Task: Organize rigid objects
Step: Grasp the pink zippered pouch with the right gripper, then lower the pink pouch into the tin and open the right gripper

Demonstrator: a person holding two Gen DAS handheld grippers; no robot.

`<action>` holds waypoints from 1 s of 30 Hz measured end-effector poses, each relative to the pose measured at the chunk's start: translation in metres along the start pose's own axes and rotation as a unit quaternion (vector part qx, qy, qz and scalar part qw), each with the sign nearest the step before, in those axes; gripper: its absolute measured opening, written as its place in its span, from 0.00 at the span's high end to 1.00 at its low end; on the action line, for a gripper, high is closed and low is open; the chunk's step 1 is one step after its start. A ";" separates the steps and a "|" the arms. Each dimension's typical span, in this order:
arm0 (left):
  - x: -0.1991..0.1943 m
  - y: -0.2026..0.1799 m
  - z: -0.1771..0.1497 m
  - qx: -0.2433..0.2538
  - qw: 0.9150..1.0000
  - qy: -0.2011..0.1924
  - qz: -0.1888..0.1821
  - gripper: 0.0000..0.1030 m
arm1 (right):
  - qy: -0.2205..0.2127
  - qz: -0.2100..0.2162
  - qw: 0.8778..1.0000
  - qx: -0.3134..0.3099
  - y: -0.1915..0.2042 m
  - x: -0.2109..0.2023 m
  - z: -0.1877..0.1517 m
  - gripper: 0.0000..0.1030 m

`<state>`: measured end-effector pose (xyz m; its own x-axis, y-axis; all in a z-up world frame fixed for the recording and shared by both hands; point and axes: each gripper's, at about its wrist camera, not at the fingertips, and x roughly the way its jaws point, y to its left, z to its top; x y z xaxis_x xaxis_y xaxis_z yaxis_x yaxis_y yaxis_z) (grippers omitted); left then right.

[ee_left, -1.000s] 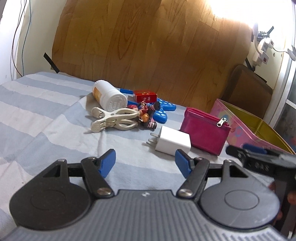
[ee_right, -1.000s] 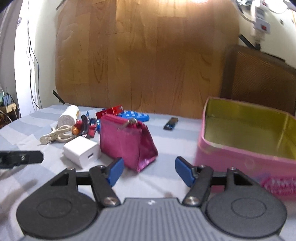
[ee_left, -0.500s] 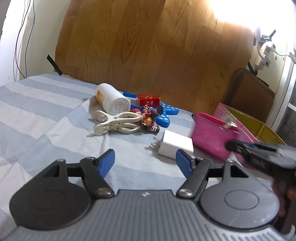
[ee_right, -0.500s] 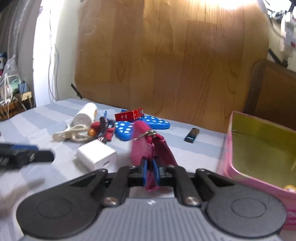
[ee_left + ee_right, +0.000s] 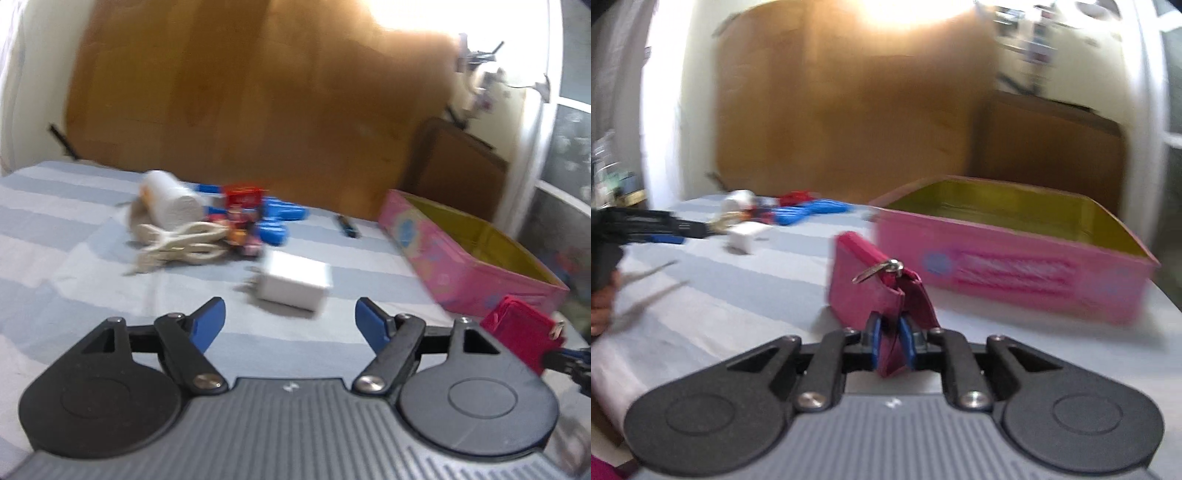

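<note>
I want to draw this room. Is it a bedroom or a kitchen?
Probably a bedroom, or another room in a home. The things lie on a striped sheet, like a bed's, a wooden board leans on the wall, and small household bits such as a charger sit beside a pink tin.

A wood-grain panel (image 5: 258, 110) leaned against the pale wall (image 5: 33, 74) behind the far edge of a bed spread with a blue-and-white striped sheet (image 5: 55, 229). A brown chair back (image 5: 454, 170) stood at its right corner. Strong glare washed the upper right.
</note>
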<state>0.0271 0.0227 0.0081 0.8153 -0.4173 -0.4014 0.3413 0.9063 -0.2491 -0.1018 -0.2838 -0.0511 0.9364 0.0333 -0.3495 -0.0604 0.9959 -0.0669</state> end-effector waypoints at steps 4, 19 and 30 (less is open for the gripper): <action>0.003 -0.022 -0.004 -0.008 0.998 0.021 -0.061 0.23 | -0.005 -0.007 0.999 0.038 -0.022 -0.007 -0.001 0.84; 0.018 -0.093 -0.012 0.090 0.987 0.058 -0.120 0.23 | -0.011 -0.056 0.997 0.047 -0.039 -0.001 -0.015 0.67; 0.047 -0.151 -0.018 0.170 0.963 0.094 -0.187 0.25 | -0.022 -0.014 0.999 0.020 -0.042 -0.004 -0.012 0.65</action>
<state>0.0060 -0.1351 0.0113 0.5182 -0.6939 -0.5000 0.7535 0.6469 -0.1169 -0.1074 -0.3269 -0.0584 0.9521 0.0092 -0.3057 -0.0220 0.9990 -0.0386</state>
